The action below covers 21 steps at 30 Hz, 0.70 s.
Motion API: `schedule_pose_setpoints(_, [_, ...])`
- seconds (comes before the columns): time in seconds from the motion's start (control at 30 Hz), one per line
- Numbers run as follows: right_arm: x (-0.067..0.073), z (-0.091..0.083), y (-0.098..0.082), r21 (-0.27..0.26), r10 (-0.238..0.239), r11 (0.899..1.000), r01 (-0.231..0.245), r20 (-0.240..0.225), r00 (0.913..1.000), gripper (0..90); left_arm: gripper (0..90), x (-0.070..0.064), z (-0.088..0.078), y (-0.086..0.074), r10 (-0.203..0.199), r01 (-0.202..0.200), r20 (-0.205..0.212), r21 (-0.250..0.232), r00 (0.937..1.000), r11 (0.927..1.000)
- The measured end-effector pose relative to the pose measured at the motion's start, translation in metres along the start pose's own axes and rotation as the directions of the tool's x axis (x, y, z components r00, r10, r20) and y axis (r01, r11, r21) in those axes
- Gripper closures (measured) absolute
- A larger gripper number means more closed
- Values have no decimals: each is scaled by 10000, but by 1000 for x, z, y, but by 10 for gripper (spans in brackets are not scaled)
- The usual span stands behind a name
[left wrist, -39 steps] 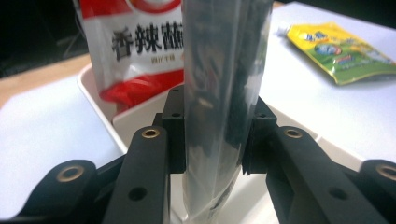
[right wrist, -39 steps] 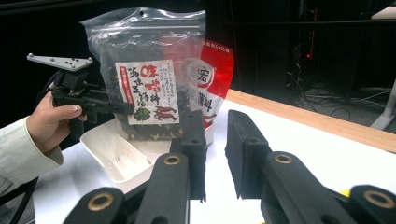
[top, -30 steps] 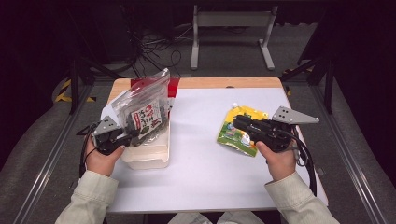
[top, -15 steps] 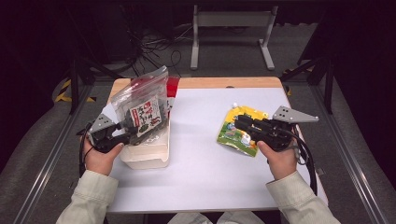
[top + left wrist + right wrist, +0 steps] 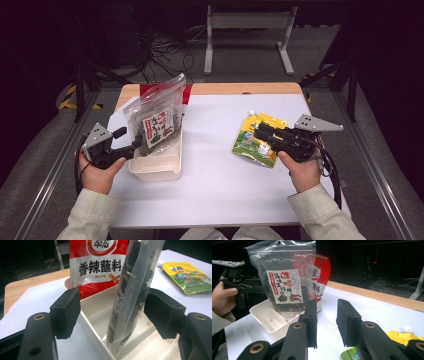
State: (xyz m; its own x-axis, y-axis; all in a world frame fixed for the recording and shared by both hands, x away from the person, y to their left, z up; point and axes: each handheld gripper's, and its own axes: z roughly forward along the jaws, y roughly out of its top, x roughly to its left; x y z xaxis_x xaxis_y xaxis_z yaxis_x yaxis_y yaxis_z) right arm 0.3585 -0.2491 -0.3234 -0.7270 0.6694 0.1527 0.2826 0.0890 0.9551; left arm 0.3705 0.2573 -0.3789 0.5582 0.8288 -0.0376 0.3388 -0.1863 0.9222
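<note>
The clear plastic bag of dark dried food with a white label (image 5: 156,122) stands upright in the shallow white plastic tray (image 5: 155,167), leaning against a red and white seasoning packet (image 5: 98,263) behind it. The left gripper (image 5: 131,145) has just been opening: the bag's lower edge sits between its black pads (image 5: 65,311), and a clear gap shows on one side, with the other pad just beside the plastic. The right gripper (image 5: 257,131) hovers partly open and holds nothing; its jaws have been widening. Under it, on the white table (image 5: 210,175), lies a yellow and green spouted pouch (image 5: 250,142), well apart from the tray.
</note>
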Motion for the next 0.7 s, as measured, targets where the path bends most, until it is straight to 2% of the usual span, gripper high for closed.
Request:
schedule_pose_setpoints(0.27, [-3, 0, -3, 61, 63, 10000, -63, 38, 10000, 688, 301, -5, -13, 2, 110, -110, 18, -68, 9999, 9999])
schedule_pose_setpoints(0.33, [-4, 1, -4, 71, 82, 9999, -82, 14, 10000, 686, 332, -5, -16, 2, 156, -160, -143, -273, 9998, 9995])
schedule_pose_setpoints(0.43, [-4, 2, -4, 106, 100, 9999, -100, -18, 9999, 685, 392, -1, -16, 4, -23, -1, -392, -624, 9992, 9980])
schedule_pose_setpoints(0.53, [-3, 3, -4, 125, 91, 9999, -90, -46, 9999, 682, 484, 2, -12, 5, 112, -163, -850, -596, 9963, 9981])
schedule_pose_setpoints(0.63, [-3, 3, -4, 124, 105, 9999, -104, -60, 9999, 682, 704, 4, -10, 5, 307, -362, -769, -708, 9966, 9968])
schedule_pose_setpoints(0.7, [-3, 4, -5, 133, 126, 9998, -125, -78, 9999, 682, 890, 2, -8, 7, 735, -789, -1075, -467, 9915, 9958])
